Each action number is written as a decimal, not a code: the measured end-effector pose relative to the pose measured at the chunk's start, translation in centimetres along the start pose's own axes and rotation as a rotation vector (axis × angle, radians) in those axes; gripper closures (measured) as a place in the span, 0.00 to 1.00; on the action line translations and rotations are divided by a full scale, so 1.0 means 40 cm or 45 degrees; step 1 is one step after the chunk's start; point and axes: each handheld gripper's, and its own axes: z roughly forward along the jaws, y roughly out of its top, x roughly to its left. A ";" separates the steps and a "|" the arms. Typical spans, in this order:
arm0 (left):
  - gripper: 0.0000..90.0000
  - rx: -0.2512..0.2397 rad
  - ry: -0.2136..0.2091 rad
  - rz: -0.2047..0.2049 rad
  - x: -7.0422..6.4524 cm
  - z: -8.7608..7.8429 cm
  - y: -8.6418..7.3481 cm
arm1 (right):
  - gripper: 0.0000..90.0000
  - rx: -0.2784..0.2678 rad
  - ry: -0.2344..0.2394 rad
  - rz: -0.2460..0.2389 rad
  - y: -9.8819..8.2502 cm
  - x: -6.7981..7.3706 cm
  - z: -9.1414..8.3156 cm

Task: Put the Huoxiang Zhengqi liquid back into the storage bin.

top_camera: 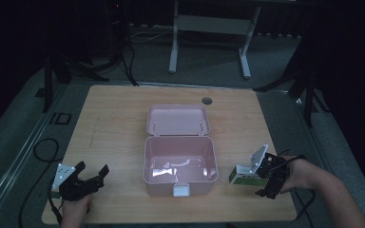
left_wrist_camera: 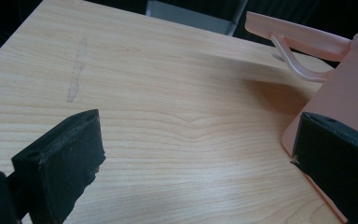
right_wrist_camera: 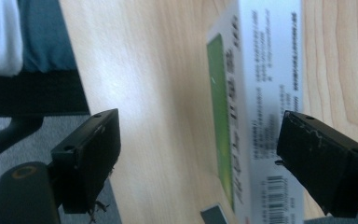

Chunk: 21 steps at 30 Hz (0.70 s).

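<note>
dim room, pale wood worktop [top_camera: 114,114] | white-and-green printed carton [top_camera: 244,176] lying flat near the right edge, barcode on its side | right gripper [top_camera: 269,176] jaws apart around it | open pink box [top_camera: 180,161] mid-worktop | left gripper [top_camera: 91,176] jaws apart, nothing between them

The high view was dim, its surroundings near black. Glare lay inside the pink box [top_camera: 180,164]. My gripper views were brighter; the carton's [right_wrist_camera: 256,107] print was blurred.
</note>
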 end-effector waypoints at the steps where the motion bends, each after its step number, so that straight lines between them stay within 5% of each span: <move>1: 0.03 0.000 -0.001 0.000 -0.001 0.000 0.000 | 0.15 0.005 -0.007 0.003 0.000 -0.007 -0.002; 5: 0.03 0.001 -0.001 0.002 -0.001 0.000 0.000 | 0.15 -0.001 -0.008 0.012 -0.001 -0.040 -0.016; 10: 0.03 -0.001 -0.016 0.026 -0.012 0.002 0.000 | 0.18 -0.015 0.012 -0.052 -0.004 -0.059 -0.004; 21: 0.03 0.002 -0.013 0.037 -0.014 0.005 -0.001 | 0.33 0.055 0.032 -0.082 0.003 -0.099 0.028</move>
